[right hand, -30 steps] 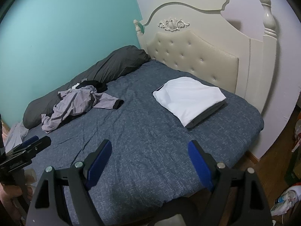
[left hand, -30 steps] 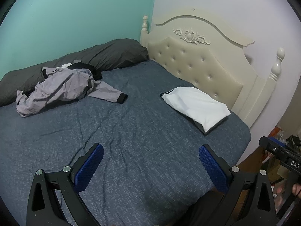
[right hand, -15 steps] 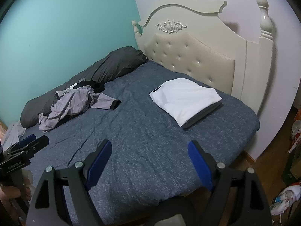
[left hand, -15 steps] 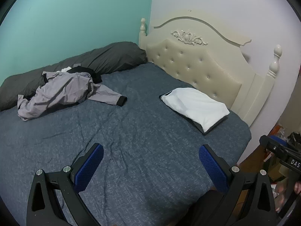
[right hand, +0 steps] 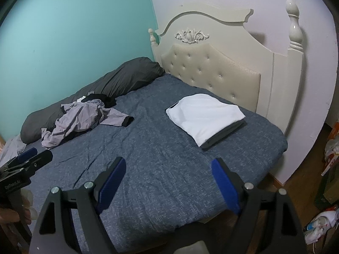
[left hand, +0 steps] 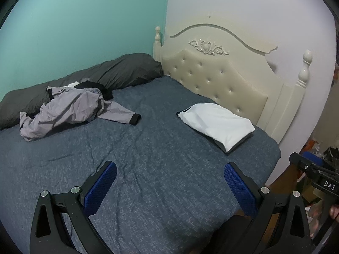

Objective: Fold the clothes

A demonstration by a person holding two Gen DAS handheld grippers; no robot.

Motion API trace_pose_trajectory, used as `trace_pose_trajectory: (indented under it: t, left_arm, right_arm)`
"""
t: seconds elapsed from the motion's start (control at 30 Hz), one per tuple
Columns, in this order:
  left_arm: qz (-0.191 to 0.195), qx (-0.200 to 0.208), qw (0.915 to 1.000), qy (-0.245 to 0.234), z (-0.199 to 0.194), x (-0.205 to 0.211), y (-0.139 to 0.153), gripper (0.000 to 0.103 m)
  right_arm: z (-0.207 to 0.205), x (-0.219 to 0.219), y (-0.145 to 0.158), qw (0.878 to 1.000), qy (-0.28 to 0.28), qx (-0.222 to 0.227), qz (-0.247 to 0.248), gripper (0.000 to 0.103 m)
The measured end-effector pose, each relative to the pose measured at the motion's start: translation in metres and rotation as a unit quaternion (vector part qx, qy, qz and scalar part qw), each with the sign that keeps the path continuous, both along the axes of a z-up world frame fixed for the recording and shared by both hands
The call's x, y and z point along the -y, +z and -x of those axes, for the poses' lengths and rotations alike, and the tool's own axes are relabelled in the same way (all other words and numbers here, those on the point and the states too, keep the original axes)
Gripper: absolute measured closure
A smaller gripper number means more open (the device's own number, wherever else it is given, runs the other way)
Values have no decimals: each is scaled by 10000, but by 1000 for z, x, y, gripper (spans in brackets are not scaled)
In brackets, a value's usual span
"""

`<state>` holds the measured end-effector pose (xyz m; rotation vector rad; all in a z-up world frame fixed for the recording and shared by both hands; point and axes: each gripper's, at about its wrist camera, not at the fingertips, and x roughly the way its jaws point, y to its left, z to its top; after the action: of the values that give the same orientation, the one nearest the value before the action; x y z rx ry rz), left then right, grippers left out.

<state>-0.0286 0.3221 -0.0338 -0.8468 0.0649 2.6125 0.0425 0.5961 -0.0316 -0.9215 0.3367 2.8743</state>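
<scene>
A crumpled lilac jacket [left hand: 70,110] [right hand: 82,120] with black cuffs lies on the far left of the blue bed [left hand: 161,148] [right hand: 161,148], on top of a black garment [left hand: 99,87] [right hand: 101,99]. A folded white garment [left hand: 216,122] [right hand: 204,116] rests on a folded dark one near the headboard. My left gripper [left hand: 169,182] is open above the bed's near part, nothing between its blue pads. My right gripper [right hand: 168,180] is open too, empty, over the near edge. Both are far from the clothes.
A long dark grey pillow [left hand: 114,76] [right hand: 118,80] lies along the teal wall. The cream tufted headboard [left hand: 214,78] [right hand: 211,67] stands at the right. Clutter sits on the wooden floor [right hand: 324,228] at the right. A hand [right hand: 12,213] holds the other gripper at the left.
Both grippers have drawn back a little from the bed, so the clothes and headboard look slightly smaller. Jaws stayed open and nothing on the bed moved.
</scene>
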Motion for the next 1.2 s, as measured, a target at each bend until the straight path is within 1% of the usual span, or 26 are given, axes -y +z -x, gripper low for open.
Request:
trace_pose_trajectory:
  t: [0.23,0.63,1.2]
  left_arm:
    - [20,-104,9999,1,-5,-1,2,0]
    - [-42,-66,9999,70,-8,-5,-2,0]
    - [46,-30,9998,171,-2,1,-6,0]
  right_arm:
    - [-1,1,0,10000,4,-10,-19,19]
    - [-1,2,0,10000,-22,-19,-25,19]
    - [1,2,-1,10000,-26,-9,-6,19]
